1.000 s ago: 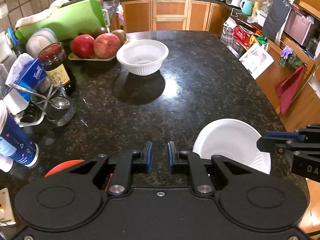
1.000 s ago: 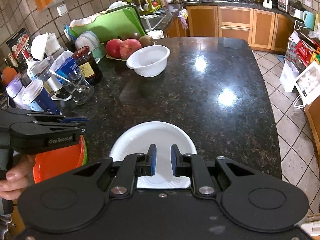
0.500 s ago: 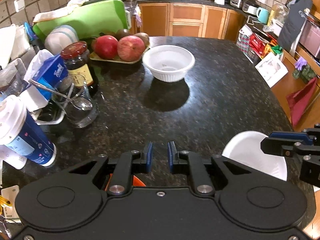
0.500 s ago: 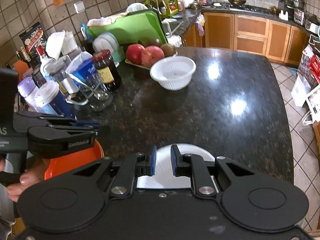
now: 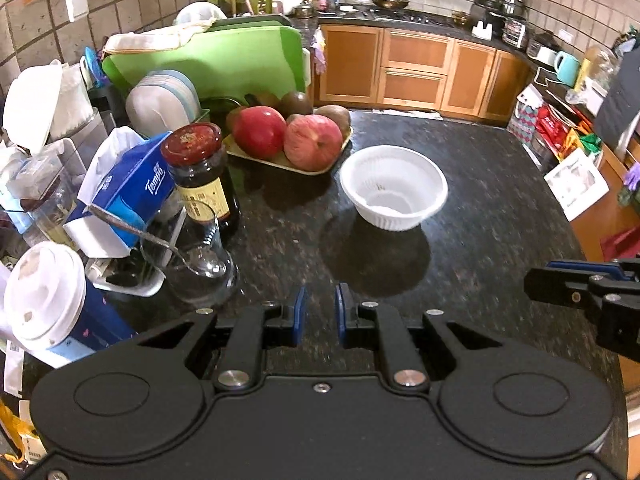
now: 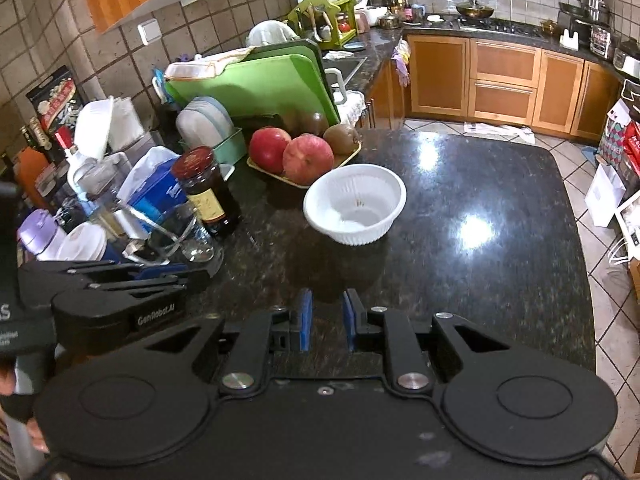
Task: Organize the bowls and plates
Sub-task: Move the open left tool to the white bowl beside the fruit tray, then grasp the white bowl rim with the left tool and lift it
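The white bowl stands upright and alone on the dark stone surface, in the middle of the left wrist frame and a little left of centre in the right wrist frame, just beside the tray of apples at its upper left. No plate shows in either view.

The left tool hangs low in its frame with its blue pads a narrow gap apart and nothing between them. The right tool is the same: pads slightly parted, empty, pointed roughly at the bowl from well short of it.

The step in hand looks like a reach for the bowl. To do it well, the chosen tool would need to spread wider than the present gap, since the bowl wall is ribbed and flares outward. Best to come in above the near rim and take one pad inside and one outside the wall, not try to span the whole bowl. Approach from the open lower-right side of the frame, away from the apples, the dark jar and the glass with a spoon crowding the left. The bowl looks light, thin plastic, so a gentle close should hold it without buckling the rim.
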{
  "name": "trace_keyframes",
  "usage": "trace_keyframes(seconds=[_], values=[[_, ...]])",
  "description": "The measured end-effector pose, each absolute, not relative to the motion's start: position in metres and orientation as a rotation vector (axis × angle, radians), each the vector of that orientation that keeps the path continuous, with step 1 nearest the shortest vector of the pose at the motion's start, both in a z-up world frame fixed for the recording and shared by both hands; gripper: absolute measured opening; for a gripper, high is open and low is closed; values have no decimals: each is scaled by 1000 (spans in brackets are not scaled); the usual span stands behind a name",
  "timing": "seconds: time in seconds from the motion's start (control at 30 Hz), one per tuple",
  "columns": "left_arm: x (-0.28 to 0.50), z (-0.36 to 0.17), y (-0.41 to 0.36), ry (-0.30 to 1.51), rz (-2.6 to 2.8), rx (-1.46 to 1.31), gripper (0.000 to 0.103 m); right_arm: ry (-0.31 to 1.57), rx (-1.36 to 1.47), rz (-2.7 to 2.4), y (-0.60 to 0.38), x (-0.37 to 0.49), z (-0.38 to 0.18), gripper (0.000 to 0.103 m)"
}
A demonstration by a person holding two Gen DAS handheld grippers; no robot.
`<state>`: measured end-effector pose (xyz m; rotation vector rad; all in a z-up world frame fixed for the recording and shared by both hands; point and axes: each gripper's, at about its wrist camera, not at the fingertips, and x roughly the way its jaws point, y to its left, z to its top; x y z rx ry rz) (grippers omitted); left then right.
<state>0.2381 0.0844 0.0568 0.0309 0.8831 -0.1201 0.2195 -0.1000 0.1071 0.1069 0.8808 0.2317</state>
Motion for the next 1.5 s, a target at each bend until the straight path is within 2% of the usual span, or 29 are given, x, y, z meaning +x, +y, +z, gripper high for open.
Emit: trace_keyframes(seconds=[0.5,0.97,1.5], values=[[289,45,79,904,-79,29,21,922,88,175,-110,289,89,21],[354,30,64,963,-70,5,21,1001,112,138,-136,363,48,22],[407,7,53,1024,-85,-5,20,1016,160,122,-148,408,19,23]])
